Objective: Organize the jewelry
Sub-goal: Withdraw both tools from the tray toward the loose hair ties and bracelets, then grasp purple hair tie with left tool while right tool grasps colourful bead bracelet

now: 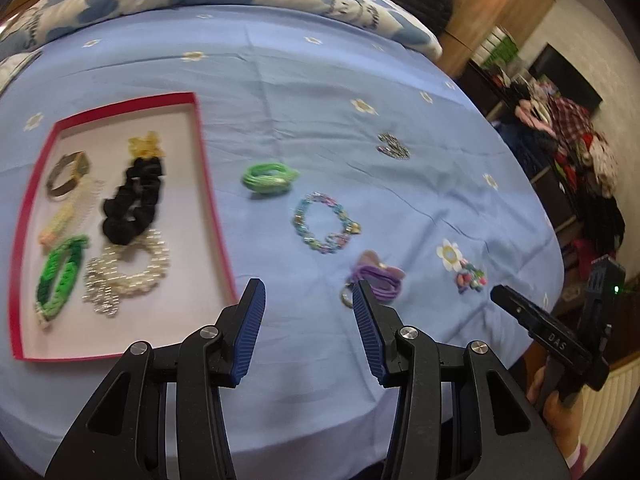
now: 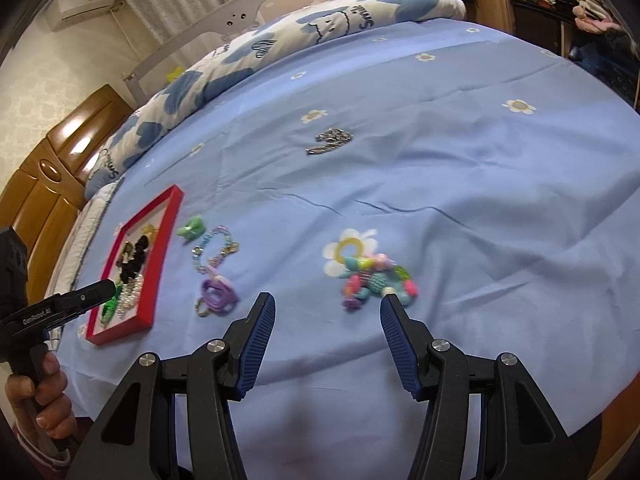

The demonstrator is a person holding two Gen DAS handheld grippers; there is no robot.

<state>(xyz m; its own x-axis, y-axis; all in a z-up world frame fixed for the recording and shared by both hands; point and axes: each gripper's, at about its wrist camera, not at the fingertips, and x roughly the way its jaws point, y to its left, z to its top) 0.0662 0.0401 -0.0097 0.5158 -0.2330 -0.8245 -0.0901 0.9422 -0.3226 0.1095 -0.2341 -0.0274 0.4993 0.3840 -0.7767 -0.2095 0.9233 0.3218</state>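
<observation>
Both claws are hanging wide open over the bed (image 1: 320,80) with nothing between their pads. The left claw (image 1: 308,296) is sitting low centre in its view, its right pad just reaching the purple tie (image 1: 378,278), while the red tray (image 1: 202,152) is filling the left of the frame, already holding a black scrunchie (image 1: 134,200), a green band (image 1: 60,276), pearl strands (image 1: 128,272) and a bangle (image 1: 68,174). Loose pieces are waiting on the sheet: a green tie (image 1: 268,178) mid-frame, a pastel bracelet (image 1: 326,222) below it, a dark chain (image 1: 394,146) upper right. The right claw (image 2: 328,304) is lining up on the bead cluster (image 2: 378,284), which is lying just above its pads, a little right of centre, beside a printed flower. By the look of it, that cluster is the pick in hand. Doing it well is going to mean shifting slightly right so the beads are sitting squarely between the pads, coming down until the tips are pressing lightly into the sheet, then closing slowly across the thickest clump so no loop is slipping out. The soft bedding is likely to bunch up, so a shallow scoop is looking safer than a hard plunge. The tray is lying far left in this view, so the carry is going to be a long one; keeping the left claw clear of that path is looking wise.
</observation>
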